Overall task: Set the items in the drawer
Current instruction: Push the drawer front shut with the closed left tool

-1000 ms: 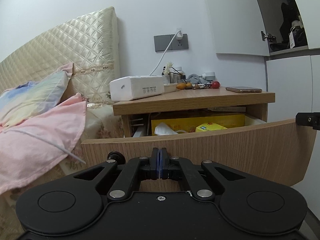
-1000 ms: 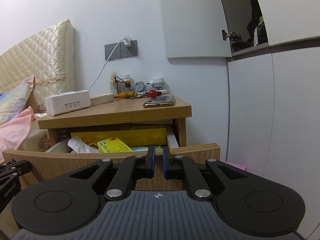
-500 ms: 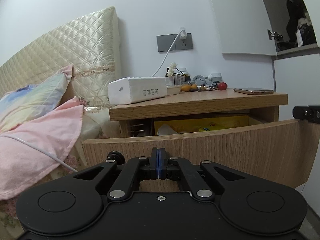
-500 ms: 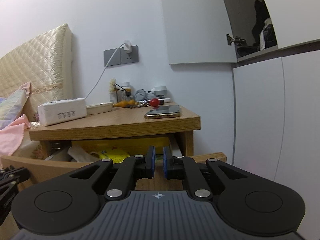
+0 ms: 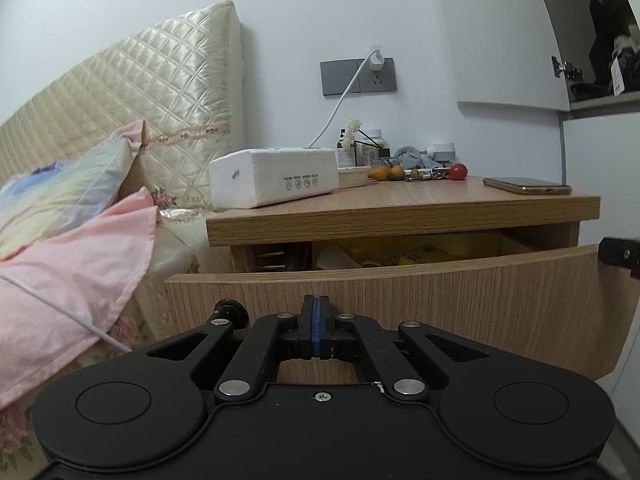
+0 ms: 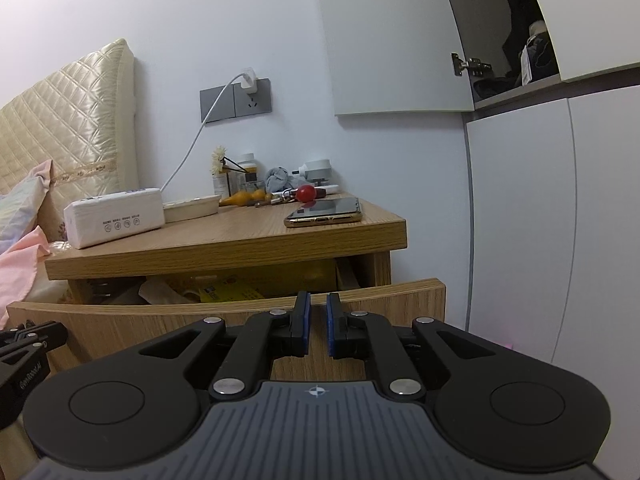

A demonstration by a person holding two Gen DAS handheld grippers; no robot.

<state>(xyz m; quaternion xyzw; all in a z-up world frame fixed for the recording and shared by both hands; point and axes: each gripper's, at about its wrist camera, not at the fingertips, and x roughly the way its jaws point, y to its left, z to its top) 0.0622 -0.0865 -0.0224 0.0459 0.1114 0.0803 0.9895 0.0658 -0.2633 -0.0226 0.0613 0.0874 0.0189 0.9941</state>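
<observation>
The left wrist view takes in the bed: a quilted cream headboard (image 5: pixel 120 92), a pastel pillow (image 5: pixel 60 196) and a pink blanket (image 5: pixel 68 280) crossed by a thin white cable, all to the left of the jaws. The right wrist view shows only a sliver of these and instead gives the white wardrobe doors (image 6: pixel 556 220) to the right of the jaws and a clearer look at the phone (image 6: pixel 326 212).

The drawer (image 5: pixel 400 292) stands pulled out from under the table (image 5: pixel 400 208), its wood front just ahead of both pairs of jaws, long axis running left to right. Over its front edge yellow packaging (image 6: pixel 256 280) and something white and crumpled (image 6: pixel 160 294) show inside.

On the table, above and beyond the jaws: one white tissue pack (image 5: pixel 276 176), lying lengthwise along the table's front edge; one phone, flat, its short end facing the right wrist camera; one red ball (image 5: pixel 458 171); one shallow cream dish (image 6: pixel 194 206); a cluster of small bottles too crowded to count.

The left gripper (image 5: pixel 316 332) has its jaws pressed together, holding nothing. The right gripper (image 6: pixel 316 328) has a narrow gap between its jaws, also empty.
</observation>
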